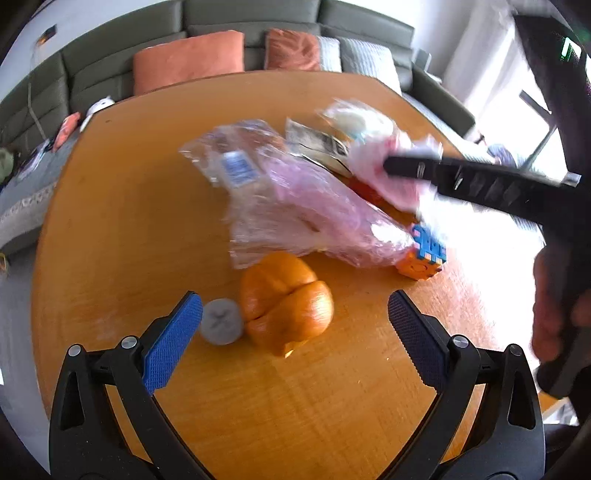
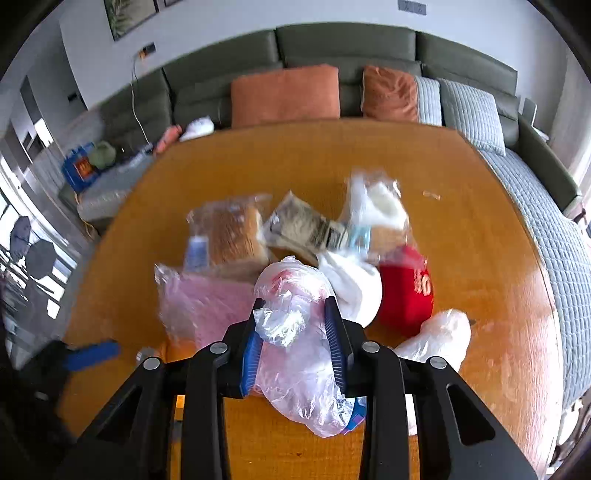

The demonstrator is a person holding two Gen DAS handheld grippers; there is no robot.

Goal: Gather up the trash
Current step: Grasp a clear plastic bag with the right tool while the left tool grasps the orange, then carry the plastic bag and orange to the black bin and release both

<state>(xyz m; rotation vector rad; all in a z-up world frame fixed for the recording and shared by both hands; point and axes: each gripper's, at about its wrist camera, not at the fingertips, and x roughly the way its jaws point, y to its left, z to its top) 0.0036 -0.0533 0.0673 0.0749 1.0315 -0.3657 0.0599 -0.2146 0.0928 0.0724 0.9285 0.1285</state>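
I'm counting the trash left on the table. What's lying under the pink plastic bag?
An orange-and-blue box pokes out from under the pink plastic bag at its near end. Whatever else the bag covers can't be seen.

- The left wrist view looked steeply down from close above the round orange wooden table (image 1: 110,221), facing the grey-green sofa (image 1: 258,18).
- The right wrist view sat nearer the crumpled clear plastic bags (image 2: 295,295), facing likewise.
- Both shared table, bags and sofa.
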